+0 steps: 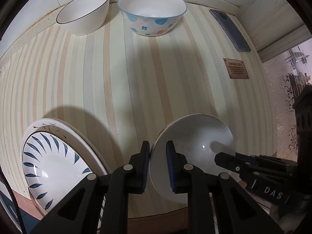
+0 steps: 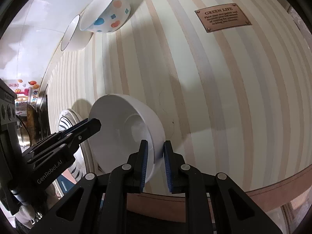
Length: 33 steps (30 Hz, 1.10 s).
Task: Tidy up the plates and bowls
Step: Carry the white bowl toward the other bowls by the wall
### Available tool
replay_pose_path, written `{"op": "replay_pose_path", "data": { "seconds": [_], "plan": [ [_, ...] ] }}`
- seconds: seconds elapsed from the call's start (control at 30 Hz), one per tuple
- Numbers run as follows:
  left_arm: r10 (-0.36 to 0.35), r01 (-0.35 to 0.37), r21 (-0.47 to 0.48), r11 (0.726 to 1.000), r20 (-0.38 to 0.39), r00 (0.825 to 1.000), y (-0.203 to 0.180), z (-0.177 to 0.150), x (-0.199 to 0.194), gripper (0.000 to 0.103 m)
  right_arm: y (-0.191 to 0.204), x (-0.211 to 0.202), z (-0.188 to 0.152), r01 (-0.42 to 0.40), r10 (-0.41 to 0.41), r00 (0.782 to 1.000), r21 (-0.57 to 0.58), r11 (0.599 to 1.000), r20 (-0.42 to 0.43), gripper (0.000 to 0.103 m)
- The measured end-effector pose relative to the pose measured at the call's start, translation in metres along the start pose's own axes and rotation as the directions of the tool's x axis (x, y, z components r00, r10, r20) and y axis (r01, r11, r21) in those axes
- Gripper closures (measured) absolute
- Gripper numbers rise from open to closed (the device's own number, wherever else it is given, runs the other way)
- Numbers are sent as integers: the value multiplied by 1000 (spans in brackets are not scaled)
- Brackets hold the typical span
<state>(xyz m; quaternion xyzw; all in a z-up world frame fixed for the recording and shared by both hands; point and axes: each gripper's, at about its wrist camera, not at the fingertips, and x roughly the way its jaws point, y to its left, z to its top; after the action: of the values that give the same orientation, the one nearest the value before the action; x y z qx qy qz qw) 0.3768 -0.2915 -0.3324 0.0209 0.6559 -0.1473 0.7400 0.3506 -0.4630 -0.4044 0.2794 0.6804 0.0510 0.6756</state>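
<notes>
Both grippers pinch the plain white bowl (image 1: 197,136) by opposite rim edges, left gripper (image 1: 157,165) and right gripper (image 2: 155,165) clamped on its wall, low over the striped mat (image 1: 136,78) beside the leaf-pattern plates (image 1: 50,161). I'd lower it level and release both sides together so it doesn't tip.

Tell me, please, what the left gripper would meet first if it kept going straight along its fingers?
Its fingers already straddle the white bowl's rim, so the left gripper would slide further down the bowl wall and then probably meet the striped table, though depth is unclear.
</notes>
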Motion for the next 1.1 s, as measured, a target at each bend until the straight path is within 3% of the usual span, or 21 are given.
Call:
{"op": "replay_pose_path", "data": {
  "seconds": [0.07,0.13,0.2,0.27,0.33,0.47,0.6,0.87,0.9,0.93,0.97,1.0,1.1],
  "plan": [
    [-18,19,-18,1000,19,1000,3,1,-12,88,-1,0,4,-14,14,999,-7,1000,-32,82],
    [-26,29,-32,999,92,995,7,8,-40,87,-4,-15,13,-45,45,998,-7,999,-34,82],
    [-39,47,-48,998,148,988,13,21,-62,80,-6,-40,23,-79,79,997,-17,997,9,76],
    [-38,54,-75,996,199,979,20,42,-75,67,-7,-62,36,-90,90,994,-13,996,65,66],
    [-16,40,-100,994,230,973,30,67,-77,65,-4,-79,55,-126,127,983,-10,992,130,62],
    [-15,49,-170,984,199,980,50,119,-52,65,8,-87,102,-186,179,956,9,983,233,62],
    [12,21,-201,979,164,986,60,159,-25,65,22,-71,150,-226,209,942,35,973,263,62],
    [30,-17,-181,983,71,997,53,204,29,66,46,-22,219,-172,162,962,26,985,220,62],
    [39,-26,-172,985,71,997,50,206,32,69,48,-16,225,-164,156,965,25,986,210,62],
    [46,-38,-159,987,45,998,51,208,36,81,49,-11,230,-155,147,968,25,988,202,62],
    [47,-41,-149,988,38,998,49,208,40,86,51,-5,234,-151,144,969,19,988,199,67],
    [60,-54,-145,988,37,998,48,208,42,86,53,0,237,-143,138,971,12,990,194,82],
    [91,-84,-132,988,51,995,44,207,44,90,60,1,234,-94,97,973,-21,995,209,88]
  ]
}}
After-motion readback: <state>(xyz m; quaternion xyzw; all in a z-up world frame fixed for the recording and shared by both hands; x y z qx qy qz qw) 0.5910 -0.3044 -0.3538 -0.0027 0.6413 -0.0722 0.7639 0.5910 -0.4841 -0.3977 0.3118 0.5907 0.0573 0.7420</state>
